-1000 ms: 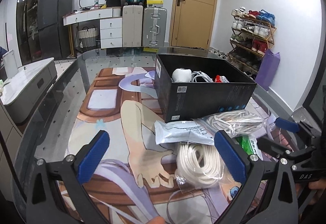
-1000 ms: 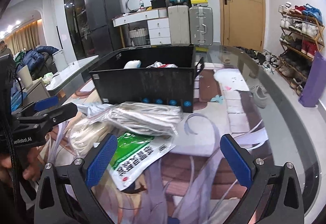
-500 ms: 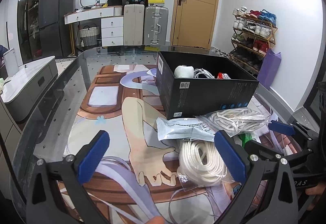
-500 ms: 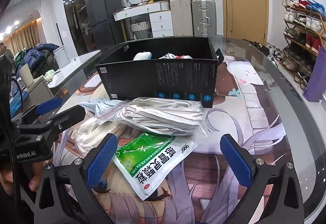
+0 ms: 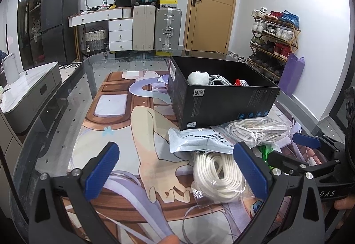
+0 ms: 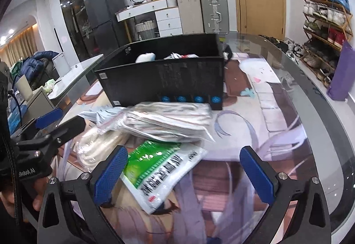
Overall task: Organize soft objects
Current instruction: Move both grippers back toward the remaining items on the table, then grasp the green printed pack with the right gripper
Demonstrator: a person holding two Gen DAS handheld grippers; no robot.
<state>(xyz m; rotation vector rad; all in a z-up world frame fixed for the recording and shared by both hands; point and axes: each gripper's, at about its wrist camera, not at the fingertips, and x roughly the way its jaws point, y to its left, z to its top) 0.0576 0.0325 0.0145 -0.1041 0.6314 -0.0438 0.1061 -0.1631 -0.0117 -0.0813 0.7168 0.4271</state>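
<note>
Both grippers hover with jaws spread wide and empty over the glass-topped bench [image 5: 66,97]: the left gripper [image 5: 175,168] just beside the bagged coil of white rope [image 5: 216,174], the right gripper [image 6: 184,174] over the green-and-white packet [image 6: 159,166]. The soft things lie heaped toward the bench's near edge, against the front wall of the open black box [image 5: 221,102]: the grey flat pouch [image 5: 195,142] overlaps the coil, and the clear bag of cords [image 6: 168,121] lies across the packet's far end. Inside the box sit a white roll [image 5: 198,77], white cables and something red.
</note>
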